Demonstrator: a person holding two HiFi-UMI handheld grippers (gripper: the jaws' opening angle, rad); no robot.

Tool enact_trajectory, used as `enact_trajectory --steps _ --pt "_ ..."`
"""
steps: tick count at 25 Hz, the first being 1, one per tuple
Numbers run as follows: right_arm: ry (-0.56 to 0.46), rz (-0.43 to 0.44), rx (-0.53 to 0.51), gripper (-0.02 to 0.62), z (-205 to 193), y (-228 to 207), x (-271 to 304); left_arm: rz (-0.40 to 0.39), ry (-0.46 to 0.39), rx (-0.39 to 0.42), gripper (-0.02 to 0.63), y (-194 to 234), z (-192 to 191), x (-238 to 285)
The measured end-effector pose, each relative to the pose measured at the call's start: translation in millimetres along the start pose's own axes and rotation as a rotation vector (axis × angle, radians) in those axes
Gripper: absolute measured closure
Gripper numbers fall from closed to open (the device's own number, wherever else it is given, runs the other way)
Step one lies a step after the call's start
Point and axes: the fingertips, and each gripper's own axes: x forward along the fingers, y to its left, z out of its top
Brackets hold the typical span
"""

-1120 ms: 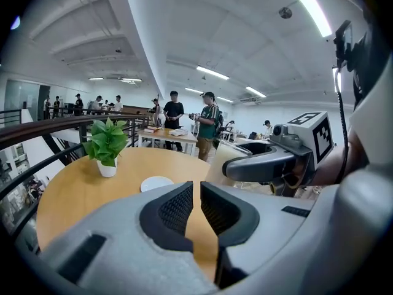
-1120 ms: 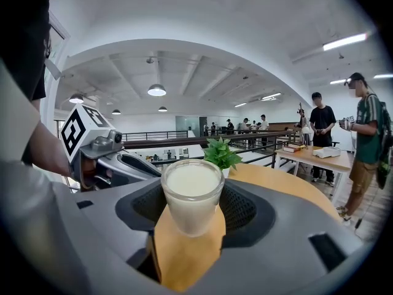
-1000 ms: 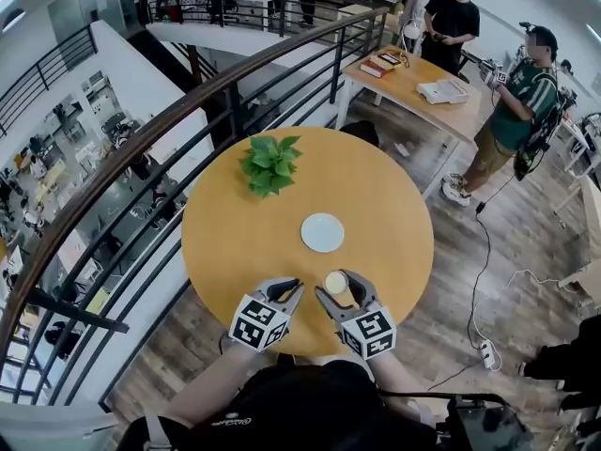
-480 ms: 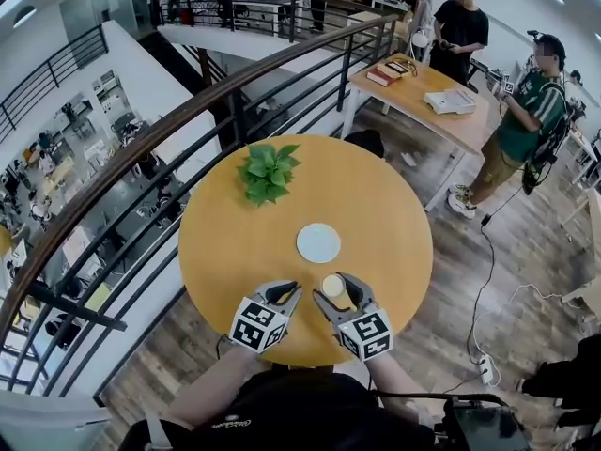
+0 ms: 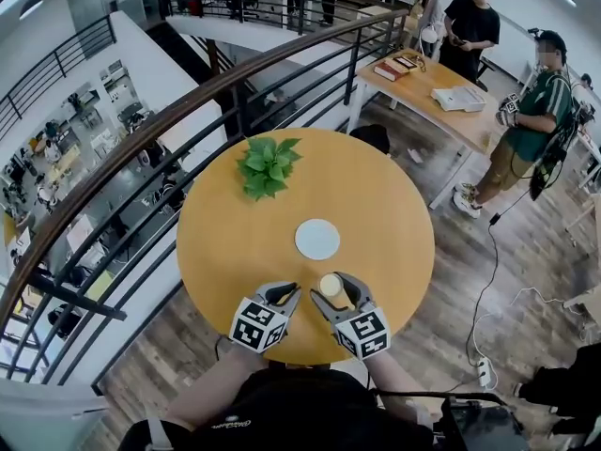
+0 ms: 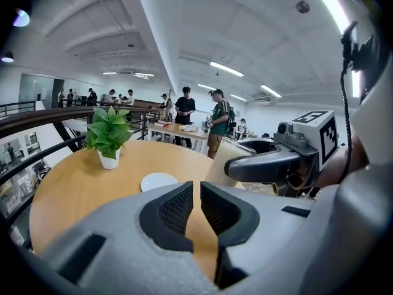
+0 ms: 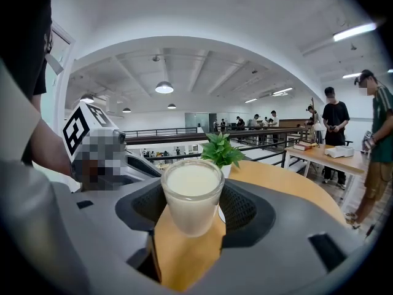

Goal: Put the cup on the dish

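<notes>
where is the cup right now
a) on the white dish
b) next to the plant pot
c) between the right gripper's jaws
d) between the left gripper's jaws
C: the right gripper view shows the cup clamped between the pads of the right gripper, and the head view shows nothing on the dish.

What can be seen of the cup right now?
The cup is a small clear glass tumbler, filled almost to the rim with something creamy white and opaque. It stands upright between the jaws of the right hand-held gripper, whose ribbed pads press on its two sides. It is near the front edge of the round wooden table, short of the white dish and apart from it. Whether its base touches the tabletop cannot be told.
</notes>
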Motion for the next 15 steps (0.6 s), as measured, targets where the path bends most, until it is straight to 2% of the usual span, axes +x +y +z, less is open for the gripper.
enact_trajectory --steps 8,15 --pt "0.043 0.016 0.019 0.334 -21.5 -7.8 6.0 0.006 0.037 -0.032 0.568 1.9 -12.1 15.7" --pt "0.128 0.035 0.053 0.334 -62.5 -13.0 14.6 -0.001 0.105 -0.048 0.568 1.1 -38.6 39.0"
